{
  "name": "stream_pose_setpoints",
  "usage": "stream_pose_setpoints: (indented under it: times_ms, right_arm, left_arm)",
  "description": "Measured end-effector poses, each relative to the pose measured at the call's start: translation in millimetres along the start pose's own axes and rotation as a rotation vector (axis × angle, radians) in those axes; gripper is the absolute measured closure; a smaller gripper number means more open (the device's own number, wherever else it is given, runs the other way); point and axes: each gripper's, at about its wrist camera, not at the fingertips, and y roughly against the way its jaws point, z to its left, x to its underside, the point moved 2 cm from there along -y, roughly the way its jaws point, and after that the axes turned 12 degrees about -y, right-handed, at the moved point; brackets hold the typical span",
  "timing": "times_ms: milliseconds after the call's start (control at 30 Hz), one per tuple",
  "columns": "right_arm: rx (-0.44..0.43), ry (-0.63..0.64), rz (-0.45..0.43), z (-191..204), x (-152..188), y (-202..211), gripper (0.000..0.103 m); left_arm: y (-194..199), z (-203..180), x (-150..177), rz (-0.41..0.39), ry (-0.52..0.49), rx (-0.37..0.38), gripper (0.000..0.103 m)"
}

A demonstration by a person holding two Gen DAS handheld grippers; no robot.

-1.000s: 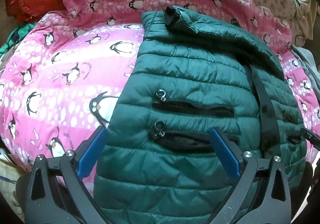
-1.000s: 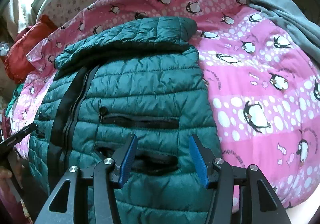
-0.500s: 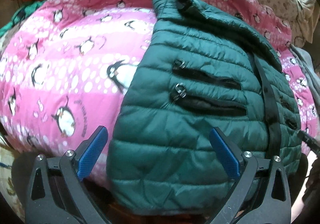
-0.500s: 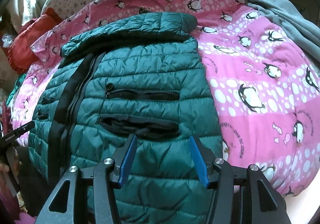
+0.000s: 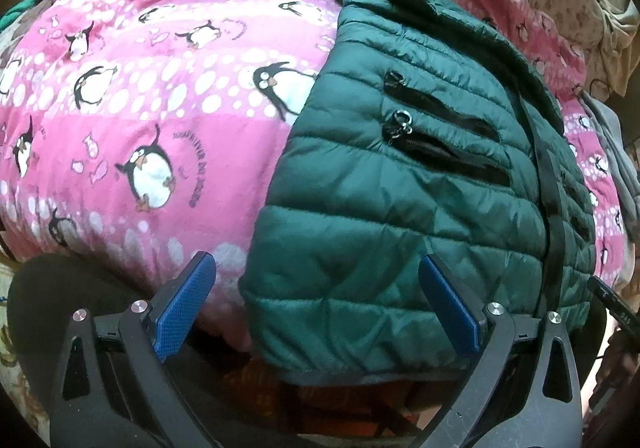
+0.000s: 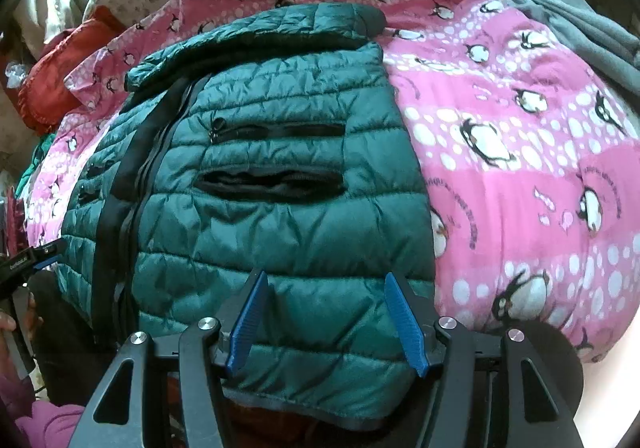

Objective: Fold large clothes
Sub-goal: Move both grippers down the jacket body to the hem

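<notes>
Jacket: green quilted puffer jacket (image 5: 400,216) is lying front-up on a pink penguin-print blanket (image 5: 132,120), filling the centre of the right wrist view (image 6: 280,188) and the 3 o'clock half of the left wrist view.
Hem: it is hanging over the blanket's near edge at 6 o'clock in both views.
Zipper: black front zipper strip (image 6: 136,168) is running from 11 o'clock toward 7 o'clock in the right wrist view.
Pockets: two black zipped pocket openings (image 5: 444,144) are sitting one above the other, metal pulls at their 9 o'clock ends.
Left gripper (image 5: 316,308): jaws are standing wide and released, straddling the jacket's lower corner, pads not pressing it.
Right gripper (image 6: 324,320): jaws are opening, hovering over the hem with quilted fabric showing between the blue pads, nothing grasped.
Grey garment (image 6: 568,20): lying at 2 o'clock.
Red cushion (image 6: 60,84): sitting at 10 o'clock.
</notes>
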Motion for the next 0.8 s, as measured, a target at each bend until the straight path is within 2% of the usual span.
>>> stream_pose_setpoints:
  times_ms: [133,267,433,633,800]
  right_arm:
    - [0.01,-0.001,0.002,-7.1,7.5,7.4,0.045]
    - [0.025,-0.025,0.004,-21.3,8.1,9.4,0.044]
    - [0.02,-0.05,0.036,-33.3,7.1,5.2,0.043]
    - [-0.01,-0.043,0.065,-32.1,8.8,-3.3,0.041]
    - [-0.016,-0.022,0.102,-30.9,9.5,-12.7,0.037]
  left_arm:
    - [3.6,10.4,5.6,0.013,0.012,0.01,0.001]
    - [5.4,25.1,10.2,0.013,0.07,0.047,0.001]
    - [3.3,32.8,14.3,0.017,0.095,0.084,0.001]
    - [-10.1,28.8,16.1,0.064,0.09,0.137,0.001]
    - [-20.5,21.3,17.0,0.098,0.065,0.152,0.001]
